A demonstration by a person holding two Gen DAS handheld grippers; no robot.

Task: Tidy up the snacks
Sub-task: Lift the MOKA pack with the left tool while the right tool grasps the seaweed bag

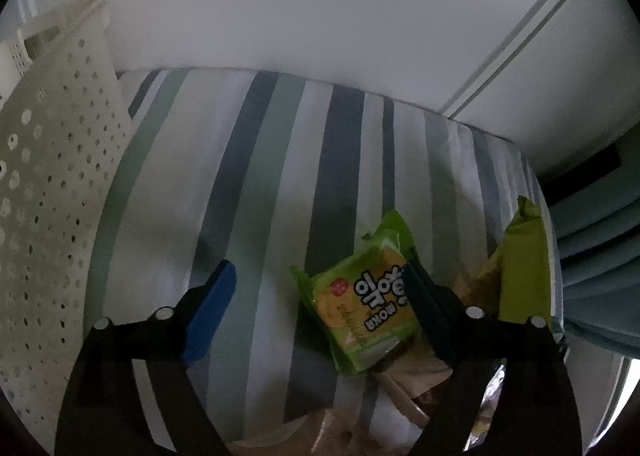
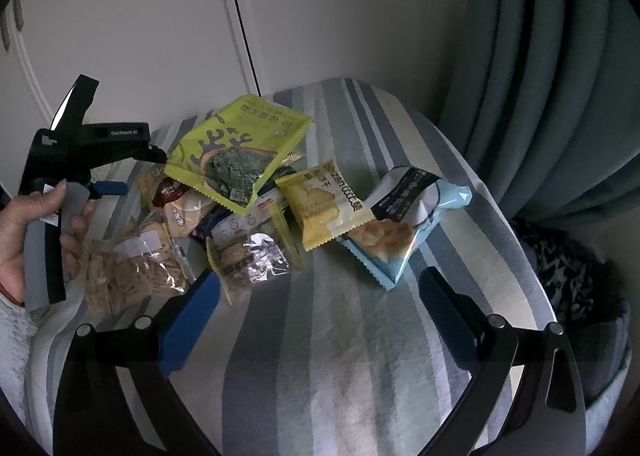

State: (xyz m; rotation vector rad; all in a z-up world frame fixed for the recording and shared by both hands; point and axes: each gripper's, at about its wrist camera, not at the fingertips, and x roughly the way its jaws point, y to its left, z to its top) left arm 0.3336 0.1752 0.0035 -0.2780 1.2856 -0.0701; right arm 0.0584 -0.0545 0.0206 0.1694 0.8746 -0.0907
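My left gripper (image 1: 319, 268) is open above the striped cloth. A green and yellow snack packet (image 1: 360, 304) with Korean lettering lies between its fingers, close against the right finger (image 1: 424, 312). A lime-green bag (image 1: 524, 264) stands just right of that finger. My right gripper (image 2: 320, 278) is open and holds nothing, hovering short of the snack pile. The pile includes a lime seaweed bag (image 2: 240, 143), a yellow packet (image 2: 324, 203), a light-blue bag (image 2: 408, 223), a foil-wrapped cookie pack (image 2: 252, 256) and a clear bag of sticks (image 2: 132, 276).
A white perforated basket (image 1: 52, 175) stands at the left of the striped surface (image 1: 248, 175). A hand (image 2: 24, 232) holds the other gripper's handle at the left edge. Blue-grey curtains (image 2: 540, 95) hang at the right, a pale wall (image 1: 320, 15) behind.
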